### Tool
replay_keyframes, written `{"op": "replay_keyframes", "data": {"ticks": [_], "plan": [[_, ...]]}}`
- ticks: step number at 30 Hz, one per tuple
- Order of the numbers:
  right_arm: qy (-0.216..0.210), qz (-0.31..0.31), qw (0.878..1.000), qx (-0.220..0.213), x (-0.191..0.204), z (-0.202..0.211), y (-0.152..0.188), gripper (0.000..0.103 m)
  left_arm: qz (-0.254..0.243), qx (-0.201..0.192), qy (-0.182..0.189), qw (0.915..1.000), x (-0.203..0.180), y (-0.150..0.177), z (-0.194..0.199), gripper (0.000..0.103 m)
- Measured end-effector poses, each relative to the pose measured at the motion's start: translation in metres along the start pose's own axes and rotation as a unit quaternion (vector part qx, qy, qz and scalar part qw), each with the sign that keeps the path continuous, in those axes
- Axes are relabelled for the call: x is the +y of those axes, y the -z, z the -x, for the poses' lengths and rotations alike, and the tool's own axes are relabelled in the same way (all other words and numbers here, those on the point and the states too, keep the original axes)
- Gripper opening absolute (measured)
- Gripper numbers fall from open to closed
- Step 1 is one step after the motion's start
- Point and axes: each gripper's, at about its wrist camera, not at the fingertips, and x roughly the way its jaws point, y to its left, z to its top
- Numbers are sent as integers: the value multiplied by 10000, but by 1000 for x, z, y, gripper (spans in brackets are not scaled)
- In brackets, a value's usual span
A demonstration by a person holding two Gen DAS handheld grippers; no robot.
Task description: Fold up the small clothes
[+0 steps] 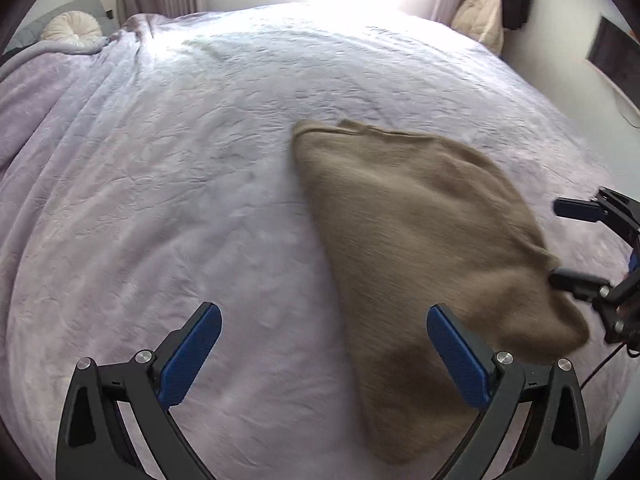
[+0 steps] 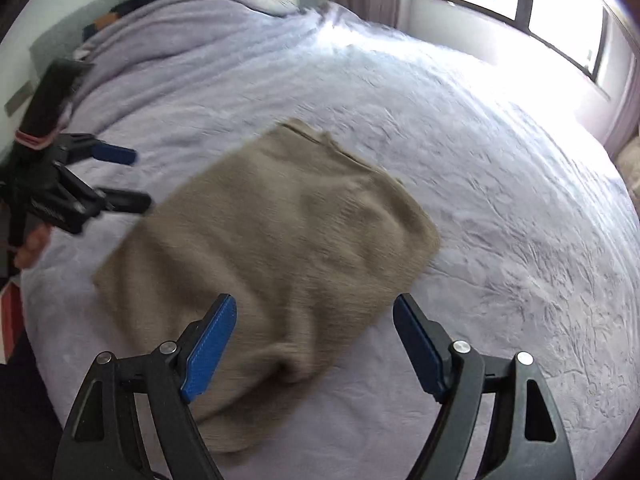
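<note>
A wide bed under a lavender quilted cover filled both views. A folded tan knitted garment lay flat on the cover, near the bed's front edge. The left gripper hung above the cover with jaws spread wide, empty; the right gripper hovered over the garment, likewise spread and empty.

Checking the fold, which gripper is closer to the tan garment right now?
Right. The right gripper hangs open over the tan garment; the left gripper straddles its edge, mostly over bedspread.
</note>
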Motion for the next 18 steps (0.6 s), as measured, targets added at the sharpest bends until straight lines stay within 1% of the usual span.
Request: {"op": "replay_keyframes", "data": {"ticks": [1,2,3,4,5,6,7,9,10,12,15,18], "plan": [[-36,192,9998,-40,12,5,3,83,-124,-20,3,9999,-9,9,1,103],[2,541,9985,-19,30,1,7,83,-221,-19,-121,9997,-14,16,1,103],[138,838,9964,73,42,0,14,83,-325,16,-301,9990,-18,23,-1,103],[338,1128,9927,259,53,-7,22,83,-441,89,-494,9978,-21,31,-6,103],[557,1370,9876,536,56,-17,34,83,-537,174,-625,9964,-21,39,-12,103],[636,1428,9856,638,54,-22,44,83,-564,228,-626,9962,-19,43,-16,103],[545,1282,9885,592,46,-22,52,83,-498,285,-502,9971,-13,49,-19,103],[210,665,9962,514,24,-15,59,84,-262,322,-259,9988,-3,54,-23,103],[106,386,9979,513,14,-14,61,84,-121,362,-105,9992,3,53,-25,103],[-72,136,9989,450,5,-12,68,84,75,458,87,9989,10,52,-30,103],[-161,-45,9990,419,-2,-8,74,84,-27,413,-6,9991,6,55,-24,103],[-71,-155,9988,469,-3,1,81,84,-10,419,-111,9991,5,59,-14,103]]}}
